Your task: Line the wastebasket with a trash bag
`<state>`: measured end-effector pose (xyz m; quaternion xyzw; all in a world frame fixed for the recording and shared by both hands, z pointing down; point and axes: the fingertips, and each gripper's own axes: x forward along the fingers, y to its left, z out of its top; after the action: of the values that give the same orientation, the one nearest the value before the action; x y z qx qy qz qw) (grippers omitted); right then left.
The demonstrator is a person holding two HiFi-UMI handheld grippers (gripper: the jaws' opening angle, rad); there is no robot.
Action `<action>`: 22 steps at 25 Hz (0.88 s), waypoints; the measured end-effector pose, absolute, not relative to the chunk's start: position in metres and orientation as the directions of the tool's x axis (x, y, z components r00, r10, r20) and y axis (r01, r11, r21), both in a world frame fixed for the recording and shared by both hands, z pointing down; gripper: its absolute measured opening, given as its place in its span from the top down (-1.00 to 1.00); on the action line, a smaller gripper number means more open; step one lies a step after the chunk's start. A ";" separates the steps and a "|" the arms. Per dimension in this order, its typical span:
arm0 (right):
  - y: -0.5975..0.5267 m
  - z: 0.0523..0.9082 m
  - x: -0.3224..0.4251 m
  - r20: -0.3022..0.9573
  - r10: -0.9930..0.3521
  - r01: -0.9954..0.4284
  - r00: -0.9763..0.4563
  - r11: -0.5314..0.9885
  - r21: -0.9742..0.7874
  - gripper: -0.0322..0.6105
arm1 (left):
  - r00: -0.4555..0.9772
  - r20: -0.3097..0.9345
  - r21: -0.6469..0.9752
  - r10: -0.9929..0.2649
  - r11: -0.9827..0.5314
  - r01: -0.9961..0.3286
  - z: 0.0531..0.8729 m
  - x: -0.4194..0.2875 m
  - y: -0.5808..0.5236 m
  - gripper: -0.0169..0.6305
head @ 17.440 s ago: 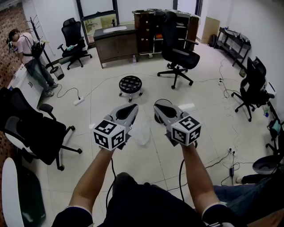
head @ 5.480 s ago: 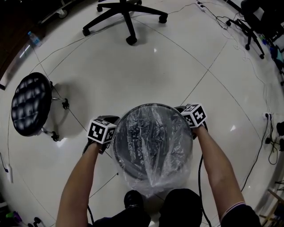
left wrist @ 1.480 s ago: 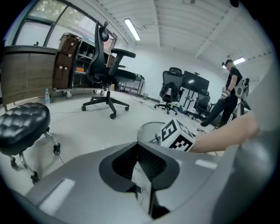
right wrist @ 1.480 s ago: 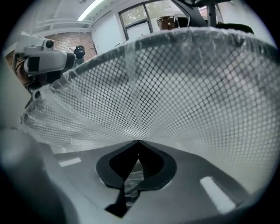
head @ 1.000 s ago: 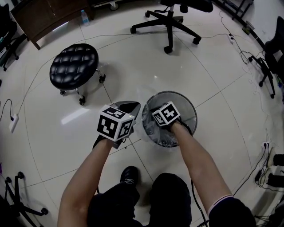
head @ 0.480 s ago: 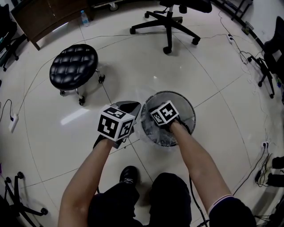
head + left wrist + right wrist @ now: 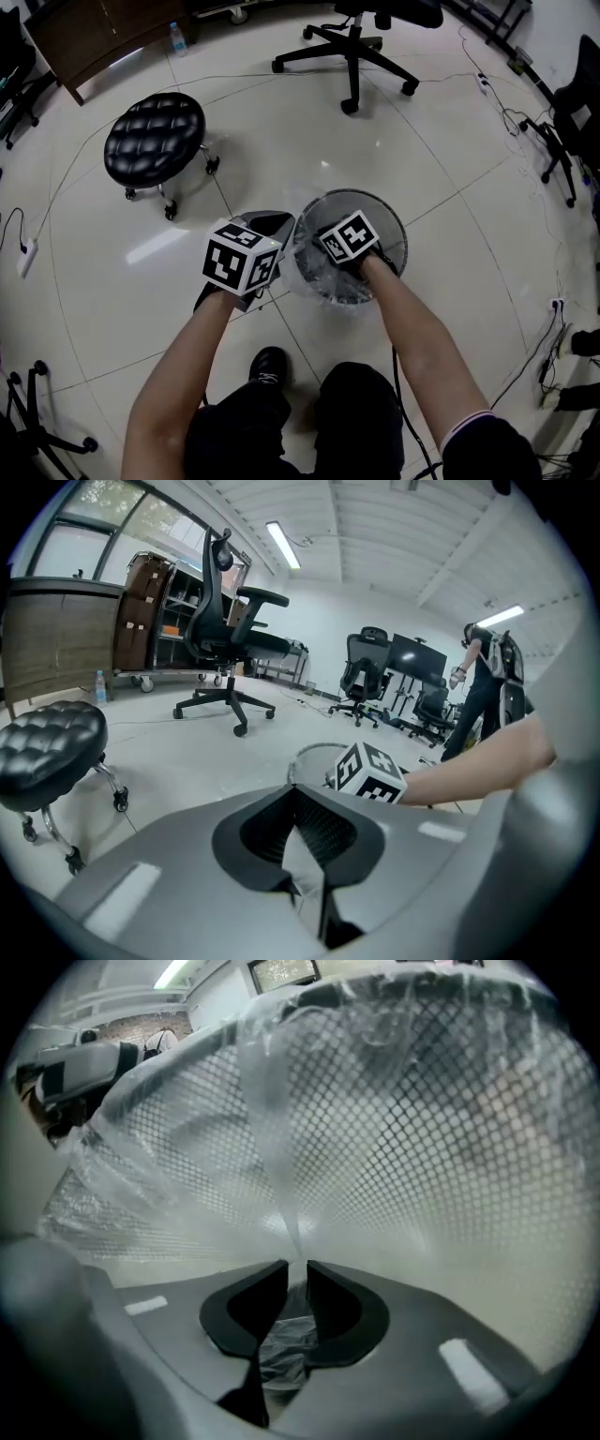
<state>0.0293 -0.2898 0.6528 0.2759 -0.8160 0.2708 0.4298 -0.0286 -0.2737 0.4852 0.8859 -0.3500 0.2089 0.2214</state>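
A round mesh wastebasket (image 7: 396, 228) stands on the pale tiled floor (image 7: 450, 150) just in front of the person's feet, with a clear trash bag (image 7: 272, 1162) draped inside it and bunched over its left rim. The left tool (image 7: 274, 223) sits just outside that rim, its jaws clenched on a thin fold of the bag's edge. The right tool (image 7: 298, 1263) reaches down inside the basket, pointing steeply at the bottom. Its jaws have just been opening and now stand a narrow gap apart, released, with crumpled film lying between them and a pleat of the bag rising from the gap up the mesh wall. A black tufted stool (image 7: 155, 136) on castors stands well apart to the left, a black office chair (image 7: 352, 42) beyond the basket, and thin cables trail across the tiles.
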 end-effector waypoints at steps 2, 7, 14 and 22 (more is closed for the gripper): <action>-0.287 0.654 0.035 0.854 -0.216 -0.687 -0.473 0.697 -0.204 0.70 | 0.669 0.523 0.244 -0.528 -0.660 -0.711 0.483 -0.026 -0.272 0.91; -0.289 0.644 0.035 0.844 -0.245 -0.693 -0.477 0.695 -0.190 0.70 | 0.667 0.519 0.243 -0.534 -0.656 -0.714 0.479 -0.027 -0.268 0.91; -0.294 0.613 0.032 0.829 -0.286 -0.682 -0.480 0.716 -0.147 0.70 | 0.669 0.508 0.239 -0.542 -0.658 -0.714 0.473 -0.023 -0.262 0.91; -0.285 0.591 0.035 0.835 -0.272 -0.660 -0.478 0.738 -0.138 0.70 | 0.668 0.507 0.226 -0.545 -0.664 -0.713 0.470 -0.016 -0.252 0.91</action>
<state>0.0354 -0.2852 0.5908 0.2810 -0.8290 0.2278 0.4265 -0.0155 -0.2523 0.4695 0.8893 -0.3537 0.2023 0.2075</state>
